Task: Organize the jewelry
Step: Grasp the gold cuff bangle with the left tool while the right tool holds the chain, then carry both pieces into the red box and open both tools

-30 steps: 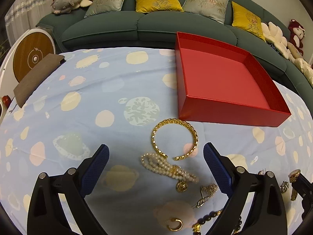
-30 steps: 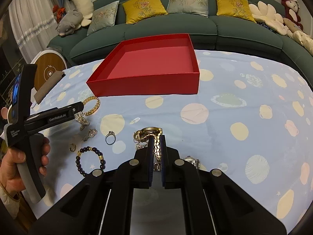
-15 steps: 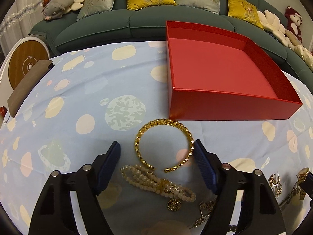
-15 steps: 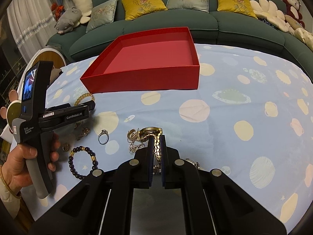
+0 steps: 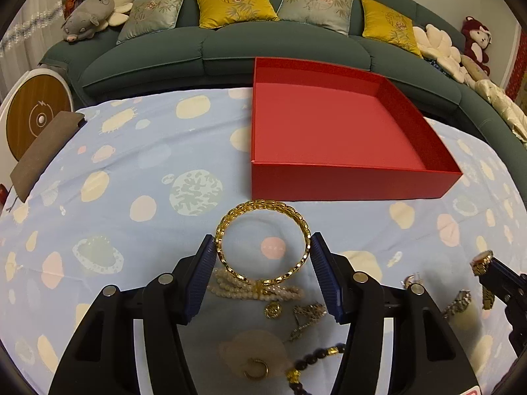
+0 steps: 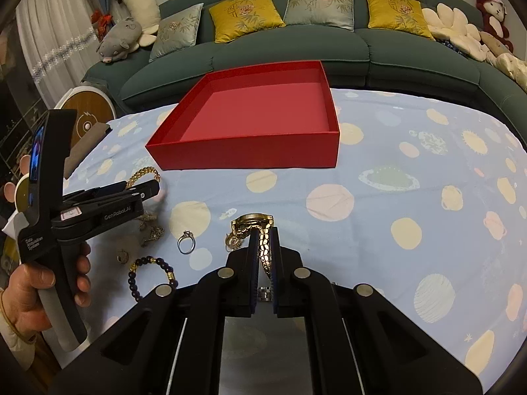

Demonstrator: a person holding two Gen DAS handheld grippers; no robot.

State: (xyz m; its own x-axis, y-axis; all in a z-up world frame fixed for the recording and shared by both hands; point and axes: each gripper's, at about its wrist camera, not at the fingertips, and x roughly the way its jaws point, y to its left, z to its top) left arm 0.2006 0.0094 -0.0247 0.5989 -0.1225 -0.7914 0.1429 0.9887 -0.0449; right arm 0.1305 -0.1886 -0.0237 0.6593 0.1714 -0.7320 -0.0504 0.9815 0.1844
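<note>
Closing in on the gold bangle (image 5: 263,240), the left gripper (image 5: 262,273) now brackets it: a second ago its blue pads stood wide and short of the ring, and now each pad touches, or all but touches, an outer side of the bangle. Whether it is truly pinched yet, I cannot tell. The bangle lies on the cloth just in front of the red box (image 5: 346,177), near its front-left corner, so the carry looks short once the grip is sure. The right gripper (image 6: 265,247), its jaws pressed together on the gold watch (image 6: 260,230), has kept that hold throughout and sits further out from the box's front wall. The box appears empty, so sorting has barely begun.

The pearl bracelet (image 5: 257,291) is partly covered by the bangle's open end and may snag. Behind it, away from the box, a small hoop, a chain and a dark bead bracelet (image 6: 150,275) are cut off or blurred in the left view.
</note>
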